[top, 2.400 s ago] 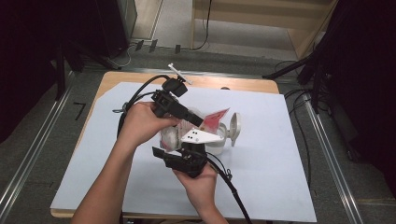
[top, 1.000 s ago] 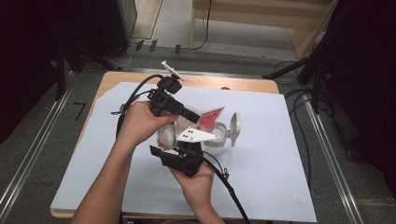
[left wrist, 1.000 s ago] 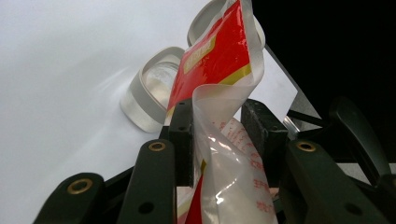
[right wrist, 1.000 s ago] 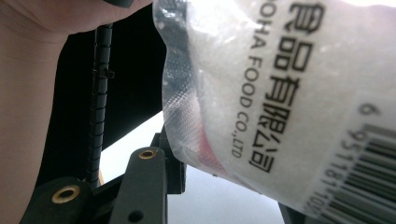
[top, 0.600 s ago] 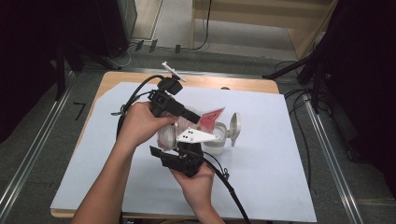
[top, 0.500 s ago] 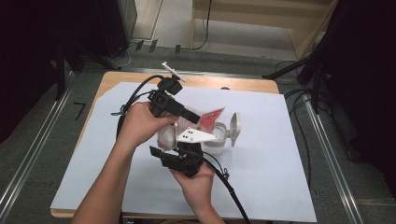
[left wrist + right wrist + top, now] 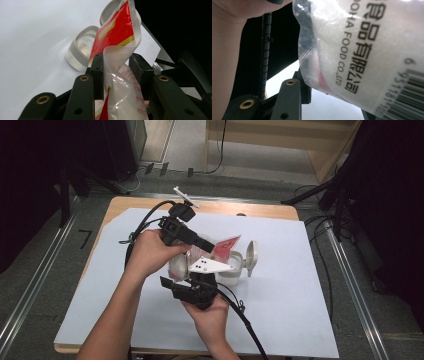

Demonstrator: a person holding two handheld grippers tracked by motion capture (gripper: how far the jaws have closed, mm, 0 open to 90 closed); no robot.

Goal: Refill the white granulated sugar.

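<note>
A plastic bag [image 7: 223, 245] with a red printed top and white granules inside hangs between both grippers over the table's middle. My left gripper [image 7: 212, 245] is shut on its twisted upper part, the red flap [image 7: 115, 30] rising past the jaws. My right gripper [image 7: 200, 274], under its grey plate, is shut on the bag's full lower part [image 7: 362, 50], which bears black print and a barcode. Just beyond stands a clear container [image 7: 234, 274] with its lid [image 7: 251, 256] swung open; the left gripper view shows the container [image 7: 81, 50] beside the bag.
A white sheet [image 7: 310, 285] covers the wooden table [image 7: 260, 210]. Black cables [image 7: 145, 222] trail from both grippers across the left and the front. Dark stands and floor rails [image 7: 350, 280] surround the table.
Since the earliest frame the left hand has edged slightly toward the far side. Over the last second nothing has visibly moved.
</note>
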